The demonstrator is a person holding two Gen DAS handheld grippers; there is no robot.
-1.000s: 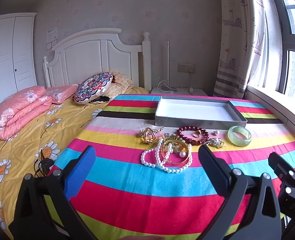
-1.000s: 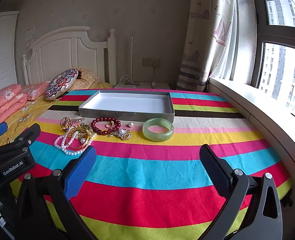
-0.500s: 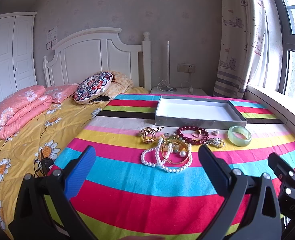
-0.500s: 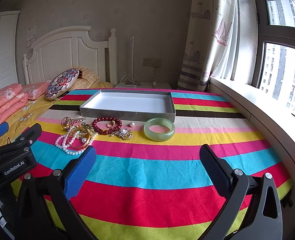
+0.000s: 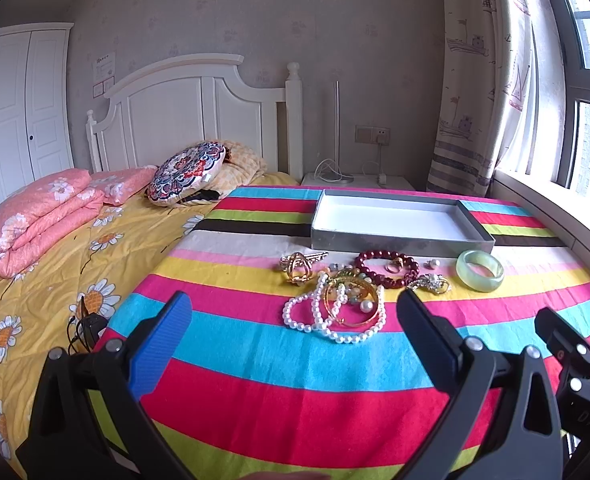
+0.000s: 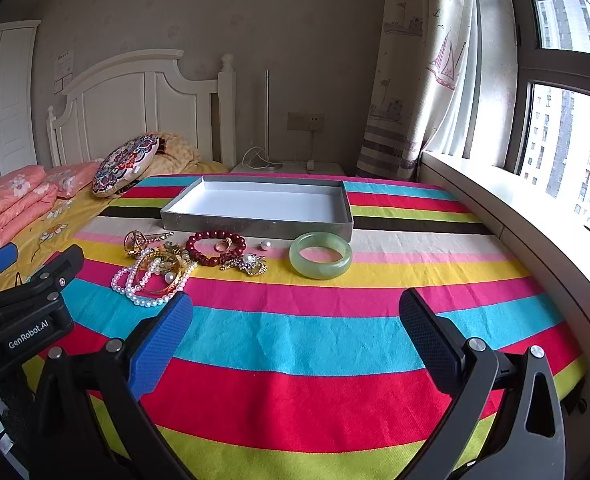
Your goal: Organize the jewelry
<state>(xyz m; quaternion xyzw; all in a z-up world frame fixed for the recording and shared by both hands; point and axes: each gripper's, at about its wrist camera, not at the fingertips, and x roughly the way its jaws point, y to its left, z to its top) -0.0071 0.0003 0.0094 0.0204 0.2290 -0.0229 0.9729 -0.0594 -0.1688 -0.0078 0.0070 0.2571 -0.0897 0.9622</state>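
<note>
**Jewelry waiting in front of an empty tray, both grippers released**

The left gripper [image 5: 295, 328] is hovering low over the brightly striped cloth [image 5: 255, 360], its blue-padded jaws spread wide and gripping nothing. The right gripper [image 6: 295, 324] is hanging beside it with its jaws equally wide apart and nothing between them.

The jewelry is lying in a loose row on the cloth, just in front of the shallow grey cardboard tray with a white floor [image 6: 255, 222], which is sitting empty. From the left: a gold filigree brooch [image 5: 297, 268], a tangle of white pearl strands looped through a thin gold bangle [image 5: 335, 312], a dark red beaded bracelet [image 5: 387, 268] encircling a small ring, a sparkly silver-and-gold brooch [image 6: 245, 264], a loose pearl stud [image 6: 265, 245], and a thick pale green jade bangle [image 6: 321, 255] lying flat at the right end.

The jade bangle is probably rigid, smooth and brittle (a drop could chip it), so pinching across one wall of the ring looks safest. The pearl strands are likely limp and will drape and snag on the gold bangle; lifting from the bunched middle seems wise. The stud is tiny and may roll away.
</note>
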